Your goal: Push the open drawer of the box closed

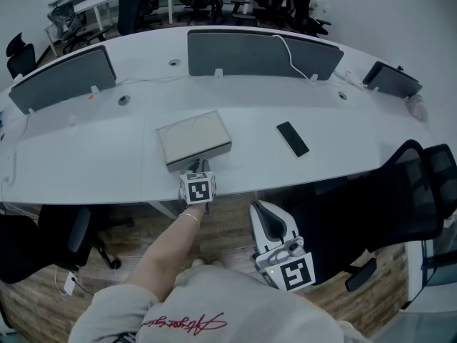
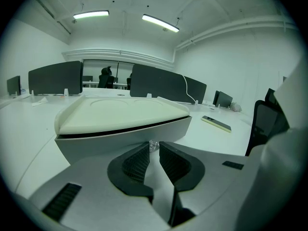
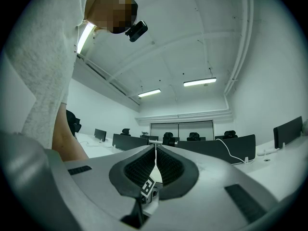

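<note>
A flat box (image 1: 194,138) with a cream lid lies on the white desk (image 1: 86,163) near its front edge. Its grey drawer front (image 2: 120,138) faces me and sits about level with the lid's rim. My left gripper (image 1: 201,167) is right at that front. In the left gripper view its jaws (image 2: 153,147) stand a narrow slit apart around the small shiny drawer knob (image 2: 153,145). My right gripper (image 1: 260,210) hangs below the desk edge over my lap, away from the box; in the right gripper view it (image 3: 155,146) is shut on nothing.
A dark phone (image 1: 293,138) lies on the desk right of the box. Grey divider screens (image 1: 263,53) and a white cable (image 1: 294,59) stand behind it. A black office chair (image 1: 410,191) is at the right, another (image 1: 61,238) at the left below the desk.
</note>
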Available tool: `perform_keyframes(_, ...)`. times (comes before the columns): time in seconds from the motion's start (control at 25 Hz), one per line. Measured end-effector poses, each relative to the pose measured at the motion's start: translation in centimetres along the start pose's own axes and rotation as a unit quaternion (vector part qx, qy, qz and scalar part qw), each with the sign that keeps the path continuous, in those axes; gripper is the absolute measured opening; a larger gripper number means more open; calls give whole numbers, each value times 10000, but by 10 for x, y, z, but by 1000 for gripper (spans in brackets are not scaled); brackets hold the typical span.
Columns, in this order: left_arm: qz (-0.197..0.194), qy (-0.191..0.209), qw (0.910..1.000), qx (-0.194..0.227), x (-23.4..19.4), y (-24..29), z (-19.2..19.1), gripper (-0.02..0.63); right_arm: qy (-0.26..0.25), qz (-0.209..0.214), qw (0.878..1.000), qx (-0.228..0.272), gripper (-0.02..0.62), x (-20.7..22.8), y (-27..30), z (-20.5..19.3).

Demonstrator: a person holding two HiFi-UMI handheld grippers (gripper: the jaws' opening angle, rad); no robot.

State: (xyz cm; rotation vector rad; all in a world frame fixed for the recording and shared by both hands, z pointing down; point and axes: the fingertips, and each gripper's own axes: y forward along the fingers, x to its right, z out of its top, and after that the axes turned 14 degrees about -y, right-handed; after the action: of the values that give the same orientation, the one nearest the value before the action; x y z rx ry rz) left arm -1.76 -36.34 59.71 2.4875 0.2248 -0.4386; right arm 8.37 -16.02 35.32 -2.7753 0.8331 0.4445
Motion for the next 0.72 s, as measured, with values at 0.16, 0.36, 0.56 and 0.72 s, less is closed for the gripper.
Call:
perform_keyframes(0.16,-8,13,10000,26,-1,1,2,75,-12,-20,10000,9,20,0,1,0)
perform_keyframes(0.36,-3,20,10000,28,-1,2,3,75,-8,-50,10000,6,20,2,1,0)
perform_keyframes(0.56,0,48,10000,41,-2,3,5,75,-24,-68,10000,1,20,3,2,0)
perform_keyframes(0.72,-4,81,9999,89,-3,5,6,75,-24,-88,10000,4,20,3,2,0)
